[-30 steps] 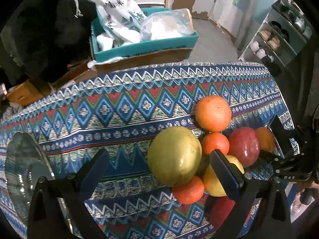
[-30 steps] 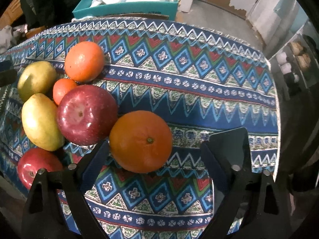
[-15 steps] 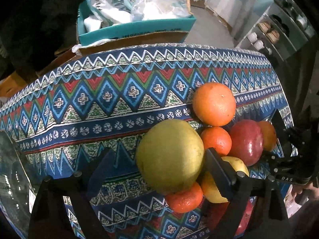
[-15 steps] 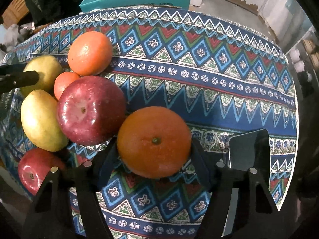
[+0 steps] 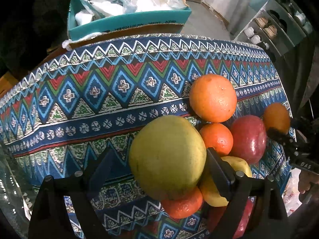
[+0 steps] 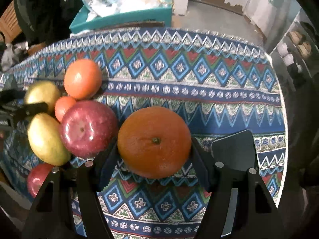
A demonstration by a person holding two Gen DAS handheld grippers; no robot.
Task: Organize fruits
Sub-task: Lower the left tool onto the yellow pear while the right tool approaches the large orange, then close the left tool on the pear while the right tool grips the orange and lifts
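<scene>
Right jaws closing on orange (image 6: 154,142); left closing around pear (image 5: 167,160).

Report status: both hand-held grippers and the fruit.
Right hand-held gripper clamped on orange. Left hand-held gripper closing around green fruit, left pad apart. Fruit pile crowds its right finger.

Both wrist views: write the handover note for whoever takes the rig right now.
Right tool: shut on an orange, its jaws closing further; fruit seems just off the cloth.
Left tool: jaws closing around the big green fruit; the right pad touches, the left shows a gap.
Pile: second orange, small orange, red apple, yellow fruit and more, clustered at the table's edge.
Glass bowl sits at far left.
Done: nothing sorted yet.
Left: move every fruit.
</scene>
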